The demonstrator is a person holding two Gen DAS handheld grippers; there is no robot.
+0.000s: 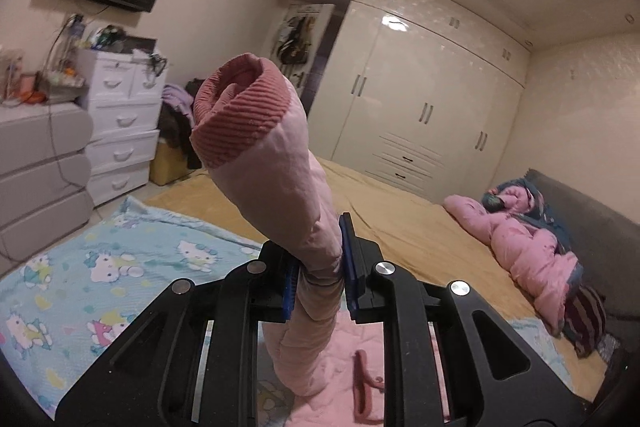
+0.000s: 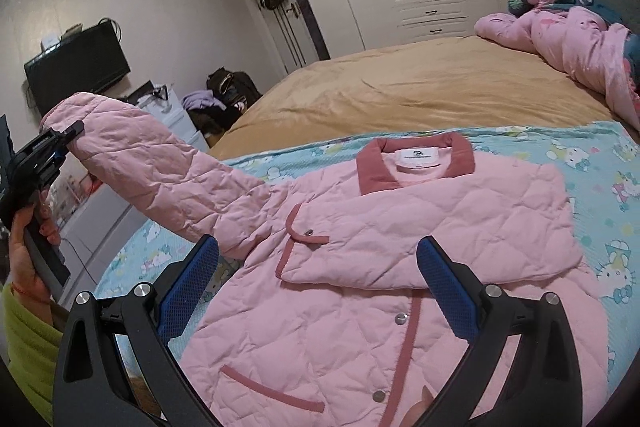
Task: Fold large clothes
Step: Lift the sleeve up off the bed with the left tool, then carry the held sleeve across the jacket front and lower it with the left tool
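Left claw [image 1: 318, 269]: clamped on the jacket's sleeve [image 1: 288, 187], just behind its ribbed, darker pink cuff [image 1: 240, 115], which stands up ahead of the blue pads.
Right claw [image 2: 318, 281]: spread wide and holding nothing, above the jacket [image 2: 360, 267].
Jacket: pink, quilted in diamonds, with snap buttons; lies flat on the cartoon-print blanket [image 2: 600, 187] below the right claw.
Right view only: collar [image 2: 416, 163], label, and the other sleeve folded across the chest.
Left view only: the cuff's rolled opening.

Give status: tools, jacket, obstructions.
Left tool shut on sleeve, lifted. Right tool open over jacket, other sleeve already folded. Nothing in the way.
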